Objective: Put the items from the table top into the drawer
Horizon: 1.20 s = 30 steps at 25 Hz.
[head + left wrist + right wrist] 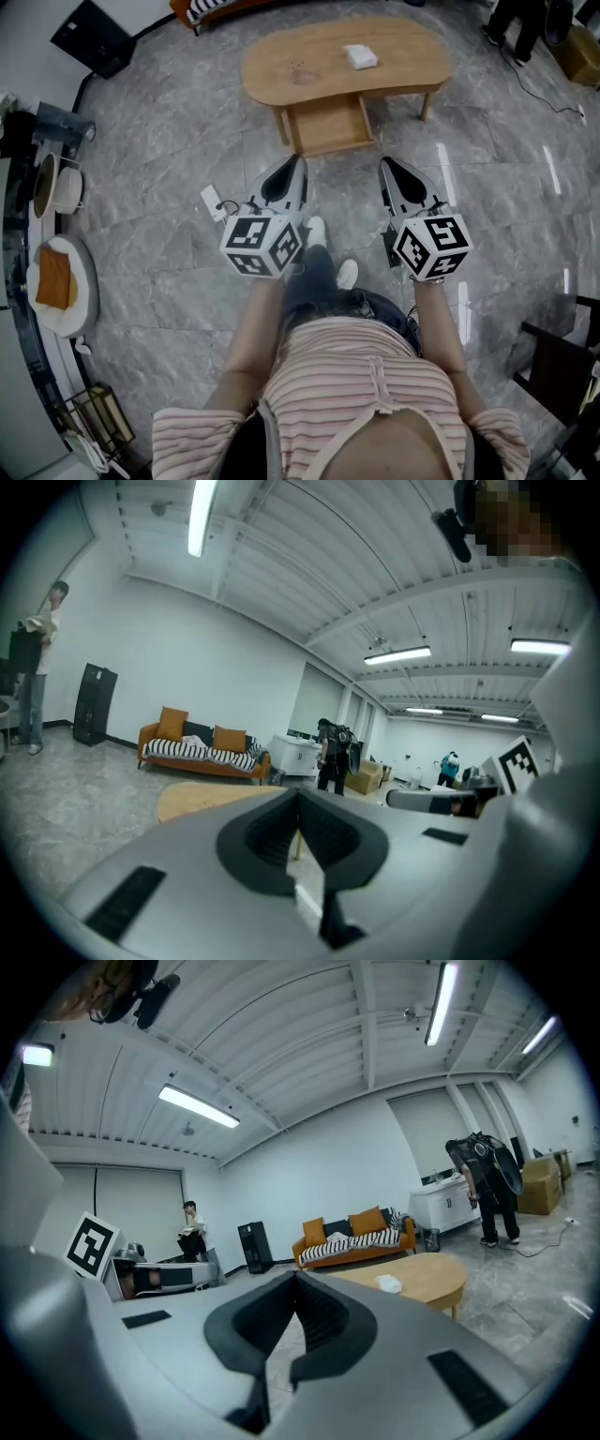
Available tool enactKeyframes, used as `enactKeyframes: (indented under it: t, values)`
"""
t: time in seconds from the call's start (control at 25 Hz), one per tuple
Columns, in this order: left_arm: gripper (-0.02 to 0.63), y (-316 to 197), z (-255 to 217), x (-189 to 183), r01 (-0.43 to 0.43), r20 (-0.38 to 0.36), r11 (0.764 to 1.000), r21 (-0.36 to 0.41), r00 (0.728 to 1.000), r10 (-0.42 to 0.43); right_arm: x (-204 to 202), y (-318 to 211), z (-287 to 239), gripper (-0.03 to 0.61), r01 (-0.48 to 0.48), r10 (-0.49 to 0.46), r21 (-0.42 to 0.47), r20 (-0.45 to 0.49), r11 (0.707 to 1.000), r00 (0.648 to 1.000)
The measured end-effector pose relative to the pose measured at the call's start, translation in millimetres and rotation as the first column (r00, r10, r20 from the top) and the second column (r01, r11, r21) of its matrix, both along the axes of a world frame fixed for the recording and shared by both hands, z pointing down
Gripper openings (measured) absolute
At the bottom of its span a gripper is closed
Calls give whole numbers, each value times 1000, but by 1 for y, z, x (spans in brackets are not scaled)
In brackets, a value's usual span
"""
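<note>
A small white packet lies on the right part of the oval wooden table. Under the tabletop an open wooden drawer sticks out toward me. My left gripper and right gripper hang side by side over the floor, short of the drawer, both pointing at the table. Each is shut with nothing between its jaws. In the right gripper view, past the right gripper, the table carries the white packet. In the left gripper view the left gripper covers most of the table.
Grey stone floor lies between me and the table. A white plug block with a cable sits on the floor left of the left gripper. A curved shelf with bowls runs along the left, a black chair stands at right. An orange sofa and people stand beyond the table.
</note>
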<state>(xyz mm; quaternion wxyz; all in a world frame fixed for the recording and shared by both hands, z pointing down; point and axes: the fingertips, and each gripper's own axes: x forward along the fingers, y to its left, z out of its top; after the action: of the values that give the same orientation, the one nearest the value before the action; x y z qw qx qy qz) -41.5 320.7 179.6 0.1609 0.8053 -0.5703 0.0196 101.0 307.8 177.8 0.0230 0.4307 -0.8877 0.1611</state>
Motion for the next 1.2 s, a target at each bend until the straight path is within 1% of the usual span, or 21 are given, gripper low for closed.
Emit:
enactKeyframes:
  t: [0.28, 0.52, 0.68, 0.84, 1.2]
  values:
    - [14, -20, 5, -19, 13, -5, 1000, -16, 1000, -13, -19, -14, 5, 0, 12, -12, -18, -10, 1000, 1000]
    - [14, -57, 21, -30, 7, -6, 999, -54, 1000, -8, -36, -42, 18, 0, 25, -26, -49, -27, 998, 999]
    - [14, -91, 34, -41, 4, -10, 996, -86, 1000, -5, -48, -75, 27, 0, 25, -28, -75, -37, 997, 999]
    - [14, -129, 50, -59, 4, -11, 993, -120, 1000, -6, -67, -119, 33, 0, 25, -28, -84, -43, 996, 999]
    - [14, -206, 73, -121, 32, -33, 984, -175, 999, -39, -127, -210, 51, 0, 46, -58, -134, -90, 990, 994]
